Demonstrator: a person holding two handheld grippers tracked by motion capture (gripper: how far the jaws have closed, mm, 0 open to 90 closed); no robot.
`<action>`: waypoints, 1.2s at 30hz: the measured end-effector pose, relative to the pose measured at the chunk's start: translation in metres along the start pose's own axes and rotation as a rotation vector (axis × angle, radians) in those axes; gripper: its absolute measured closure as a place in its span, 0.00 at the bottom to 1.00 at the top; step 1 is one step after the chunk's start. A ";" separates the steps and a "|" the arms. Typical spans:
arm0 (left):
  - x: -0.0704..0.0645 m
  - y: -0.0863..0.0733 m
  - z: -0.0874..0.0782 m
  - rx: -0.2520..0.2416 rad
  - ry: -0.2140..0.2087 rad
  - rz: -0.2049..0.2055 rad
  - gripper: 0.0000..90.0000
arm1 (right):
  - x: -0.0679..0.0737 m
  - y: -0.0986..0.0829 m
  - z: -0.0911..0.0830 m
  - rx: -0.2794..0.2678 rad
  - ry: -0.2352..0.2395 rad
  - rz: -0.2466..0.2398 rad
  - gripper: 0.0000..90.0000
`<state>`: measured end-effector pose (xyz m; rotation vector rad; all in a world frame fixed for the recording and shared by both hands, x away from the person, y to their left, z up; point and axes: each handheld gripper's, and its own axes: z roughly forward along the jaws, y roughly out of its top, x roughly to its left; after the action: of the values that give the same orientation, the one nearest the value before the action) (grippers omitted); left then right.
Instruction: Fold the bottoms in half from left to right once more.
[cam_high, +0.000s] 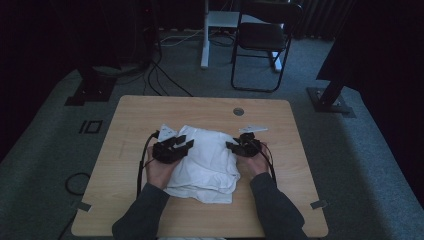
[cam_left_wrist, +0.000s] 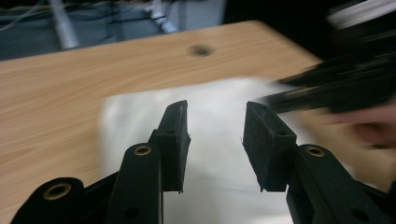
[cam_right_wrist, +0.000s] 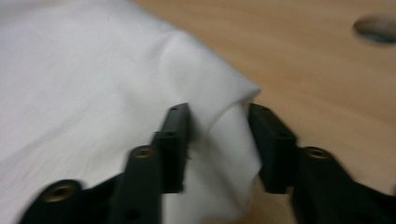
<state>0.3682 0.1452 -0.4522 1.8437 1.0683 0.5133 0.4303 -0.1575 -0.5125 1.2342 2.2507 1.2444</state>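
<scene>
**A:** So what's on the table (cam_high: 130, 150) right now? I'm stood at the back and the room's pretty dark.

**B:** One white cloth (cam_high: 205, 162), folded up into a rumpled bundle, lying about the middle of the wooden top and a bit toward the person's side. Person's forearms come in from the near edge, dark sleeves, a black gripper in each hand.

**A:** Where's the left gripper (cam_high: 181, 144)?

**B:** At the cloth's left edge, tips over the fabric near its far left corner. In the left gripper view (cam_left_wrist: 215, 140) the jaws are spread apart with a clear gap, white cloth below and beyond them, nothing pinched. Can't tell if the tips touch the fabric. It's blurry.

**A:** And the right gripper (cam_high: 232, 145)?

**B:** Right edge of the cloth, pointing in toward it. In the right gripper view (cam_right_wrist: 218, 140) the jaws are apart, but a fold at the cloth's (cam_right_wrist: 93, 84) corner sits right between them. The left pad looks like it's against the fabric, the other has a sliver of space. So around the fold, not squeezed shut.

**A:** Anything else up there?

**B:** A round cable hole (cam_high: 238, 111) in the tabletop near the far edge. Off the table there's a black folding chair (cam_high: 262, 42) on the grey carpet behind, plus cables (cam_high: 165, 80) on the floor.
</scene>
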 end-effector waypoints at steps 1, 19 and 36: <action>0.008 -0.003 0.005 0.018 -0.003 -0.020 0.67 | 0.001 0.003 -0.005 -0.021 -0.003 -0.008 0.58; 0.073 0.004 0.069 0.064 0.039 -0.071 0.72 | 0.014 0.028 -0.001 -0.075 -0.012 -0.094 0.92; 0.070 -0.004 0.076 0.130 0.116 -0.015 1.00 | -0.001 0.021 -0.030 -0.117 -0.018 -0.080 0.99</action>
<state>0.4581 0.1660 -0.4990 1.9361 1.2169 0.5587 0.4238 -0.1693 -0.4783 1.0979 2.1591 1.3100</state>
